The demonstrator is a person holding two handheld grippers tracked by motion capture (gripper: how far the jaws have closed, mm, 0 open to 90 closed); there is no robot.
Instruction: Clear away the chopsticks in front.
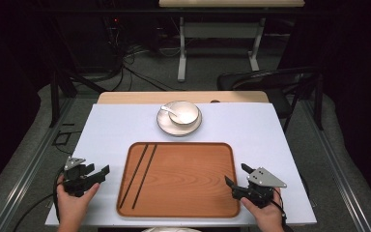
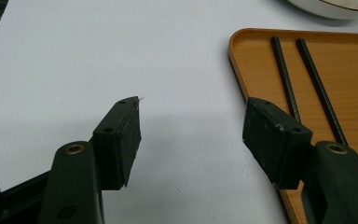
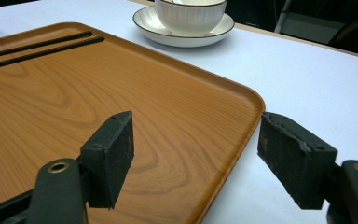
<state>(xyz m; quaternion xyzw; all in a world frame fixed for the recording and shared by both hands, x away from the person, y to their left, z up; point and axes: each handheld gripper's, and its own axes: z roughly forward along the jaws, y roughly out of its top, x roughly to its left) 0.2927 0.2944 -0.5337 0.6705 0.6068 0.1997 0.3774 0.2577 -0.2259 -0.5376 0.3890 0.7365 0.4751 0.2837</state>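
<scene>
Left gripper [image 1: 101,173] open and empty beside tray [image 1: 183,208] (chopsticks [image 1: 141,174] inside); approach them low, squarely.

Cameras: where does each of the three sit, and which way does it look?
High view: above the person's side, looking forward and down on the table; both hands, left gripper, right gripper.
Left gripper view: on that gripper, over its open jaws at the tray edge and chopsticks.
Right gripper view: over its open jaws across the tray to the bowl.
Shared: tray, chopsticks.
</scene>
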